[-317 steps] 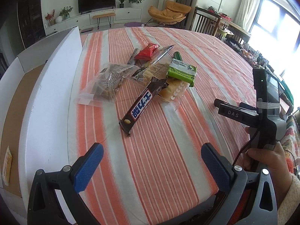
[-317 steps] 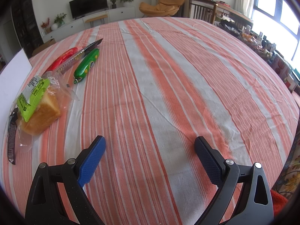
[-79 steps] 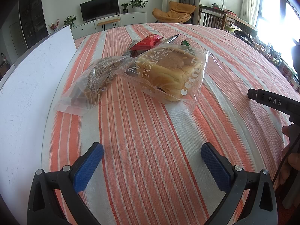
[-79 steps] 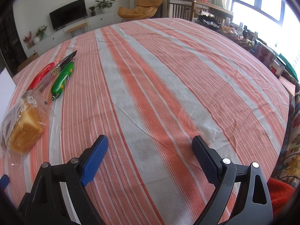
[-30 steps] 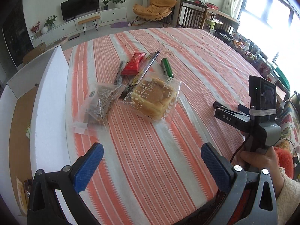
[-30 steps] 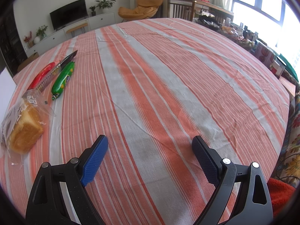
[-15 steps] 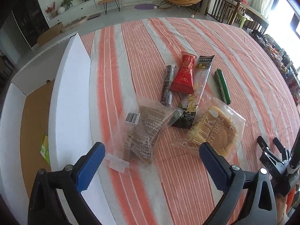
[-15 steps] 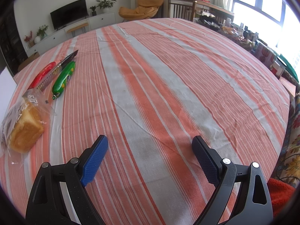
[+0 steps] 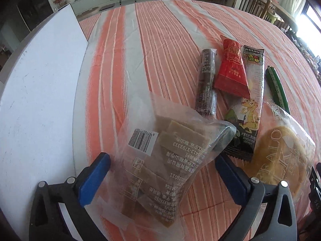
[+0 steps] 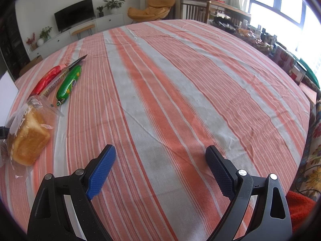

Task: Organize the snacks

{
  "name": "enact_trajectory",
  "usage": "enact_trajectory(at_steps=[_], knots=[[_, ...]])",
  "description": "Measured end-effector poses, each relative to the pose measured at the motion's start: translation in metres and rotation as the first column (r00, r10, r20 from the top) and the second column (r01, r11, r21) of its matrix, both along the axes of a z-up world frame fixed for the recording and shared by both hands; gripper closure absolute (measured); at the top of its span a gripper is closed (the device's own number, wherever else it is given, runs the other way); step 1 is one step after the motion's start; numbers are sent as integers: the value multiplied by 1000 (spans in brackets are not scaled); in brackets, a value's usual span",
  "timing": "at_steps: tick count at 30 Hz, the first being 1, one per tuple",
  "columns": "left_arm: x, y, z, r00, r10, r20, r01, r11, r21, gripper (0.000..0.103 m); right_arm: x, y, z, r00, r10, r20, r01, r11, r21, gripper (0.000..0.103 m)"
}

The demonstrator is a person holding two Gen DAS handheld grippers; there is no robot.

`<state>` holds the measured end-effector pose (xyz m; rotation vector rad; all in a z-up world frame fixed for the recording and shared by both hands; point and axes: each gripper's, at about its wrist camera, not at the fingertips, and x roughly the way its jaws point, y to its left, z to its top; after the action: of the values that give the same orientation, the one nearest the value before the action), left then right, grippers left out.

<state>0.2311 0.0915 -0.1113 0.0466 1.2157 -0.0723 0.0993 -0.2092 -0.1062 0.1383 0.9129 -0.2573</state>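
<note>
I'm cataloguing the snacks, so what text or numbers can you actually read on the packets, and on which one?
"Astav": top of the black dinosaur packet.
"0412-3793333": upside down on the clear bag between the open left tool.
"MILK": bread bag, partly legible.
Barcode digits, red packet print: too blurred.

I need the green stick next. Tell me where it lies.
In the left wrist view the green stick lies far right on the tablecloth, beside the dinosaur packet and just beyond the bread bag.
</note>
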Motion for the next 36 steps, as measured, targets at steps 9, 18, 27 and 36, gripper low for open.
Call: enact_trajectory(at_steps=[9, 18, 27, 36], knots=[[-16, -3, 5, 1000, -10, -3, 10, 1000, 7, 8, 0, 0, 0, 1000, 0, 0, 0, 1000, 0, 10], [-49, -14, 17, 1000, -3, 14, 2, 999, 37, 45, 0, 0, 0, 1000, 1, 0, -1, 1000, 0, 10], [-113, -32, 18, 1000, 10, -17, -9, 999, 47, 45, 0, 0, 0, 1000, 0, 0, 0, 1000, 0, 9], [-151, -40, 17, 999, 15, 34, -16, 1000, 25, 38, 0, 0, 0, 1000, 0, 0, 0, 1000, 0, 9]])
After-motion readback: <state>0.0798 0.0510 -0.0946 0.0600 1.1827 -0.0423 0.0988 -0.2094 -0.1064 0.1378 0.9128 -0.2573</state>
